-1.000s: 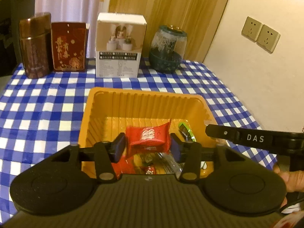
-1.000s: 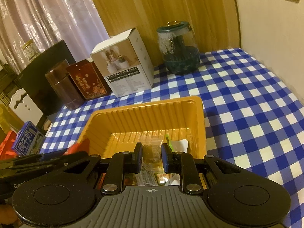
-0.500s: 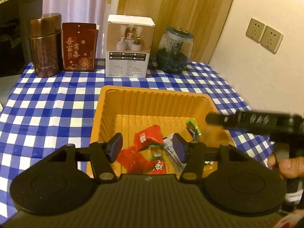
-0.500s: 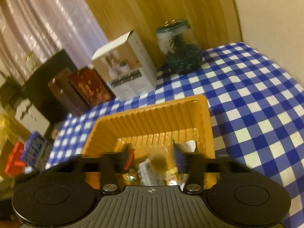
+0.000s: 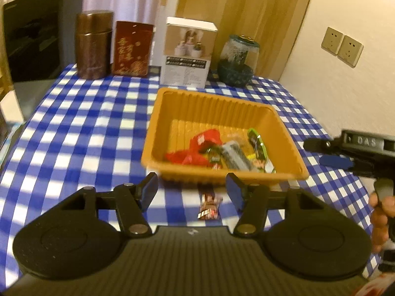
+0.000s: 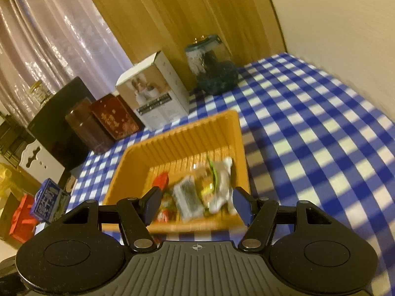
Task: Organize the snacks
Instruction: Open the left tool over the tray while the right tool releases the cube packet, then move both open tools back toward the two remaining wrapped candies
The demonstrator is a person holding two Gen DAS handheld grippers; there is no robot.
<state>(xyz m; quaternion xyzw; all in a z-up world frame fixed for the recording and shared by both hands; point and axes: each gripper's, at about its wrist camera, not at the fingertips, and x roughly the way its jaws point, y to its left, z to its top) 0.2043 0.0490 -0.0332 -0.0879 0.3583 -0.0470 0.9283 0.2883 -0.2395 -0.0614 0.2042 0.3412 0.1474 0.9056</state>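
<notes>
Inside the orange tray [image 5: 222,113], the snacks [image 5: 222,150] we were carrying are lying loose in a heap. We are drawing both tools back: the left tool [image 5: 192,192], jaws just opening further, is released and empty, as is the right tool [image 6: 195,203]. One small wrapper [image 5: 209,206] is waiting on the tabletop [image 5: 86,123], just near of the tray.

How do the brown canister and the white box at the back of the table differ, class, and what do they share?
1. The brown canister is dark and rounded; the white box is pale and square-edged.
2. The canister stands at the left end of the back row; the box stands nearer the middle, behind the orange tray.
Both stand upright on the checked tablecloth.
</notes>
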